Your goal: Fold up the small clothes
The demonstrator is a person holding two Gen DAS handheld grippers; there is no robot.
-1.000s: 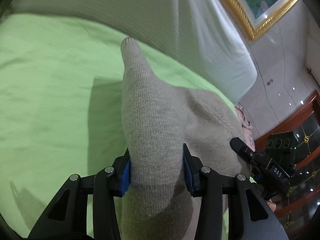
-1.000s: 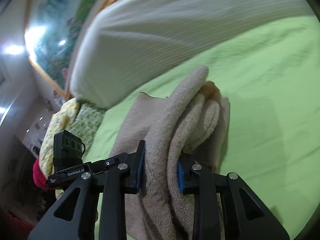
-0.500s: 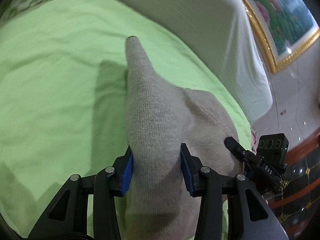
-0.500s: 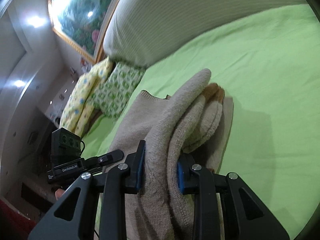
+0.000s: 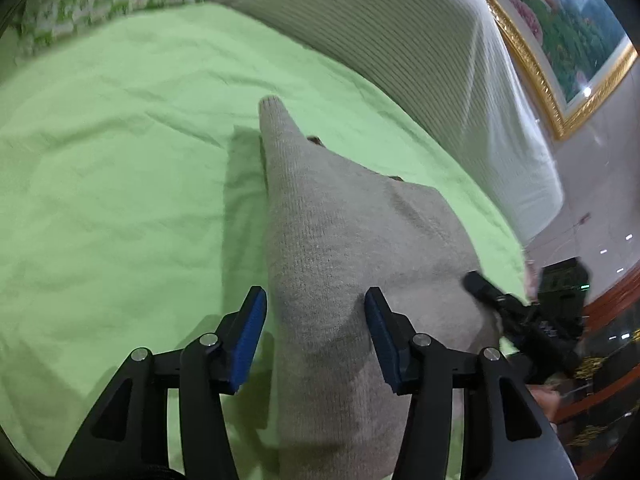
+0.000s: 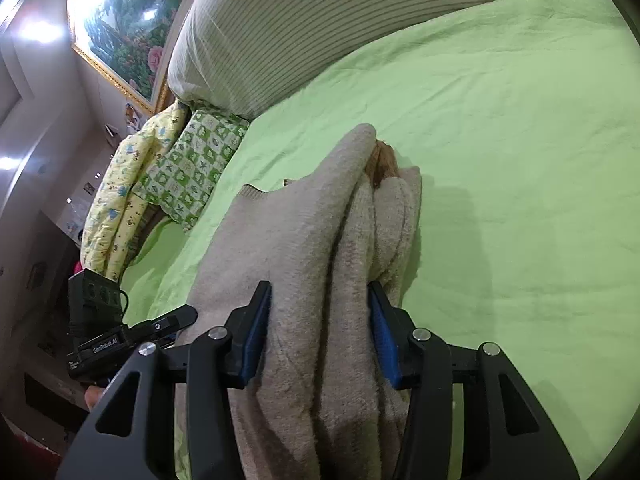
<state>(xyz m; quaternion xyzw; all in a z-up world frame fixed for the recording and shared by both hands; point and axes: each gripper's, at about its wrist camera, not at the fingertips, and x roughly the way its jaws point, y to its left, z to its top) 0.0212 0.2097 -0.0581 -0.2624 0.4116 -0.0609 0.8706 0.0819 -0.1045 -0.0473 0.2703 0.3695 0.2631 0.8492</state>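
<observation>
So the beige knit sweater (image 5: 352, 248) is folded over and lying on the green bedsheet (image 5: 120, 184), and both grippers are letting it go. To do this well I'd open evenly and back straight out along the fold (no sideways drag, or the top layer slides off).

Left gripper (image 5: 316, 334): jaws have just been opening. They're half spread with the fold between them, a clear gap at the left pad, and the right pad at most grazing the knit.

Right gripper (image 6: 320, 328): also just opened, with the bunched layers (image 6: 360, 216) filling the space and both pads right at the cloth, so I can't tell if it's fully free.

Striped bolster (image 6: 360, 28) sits at the far edge, patterned pillows (image 6: 188, 168) far left.
</observation>
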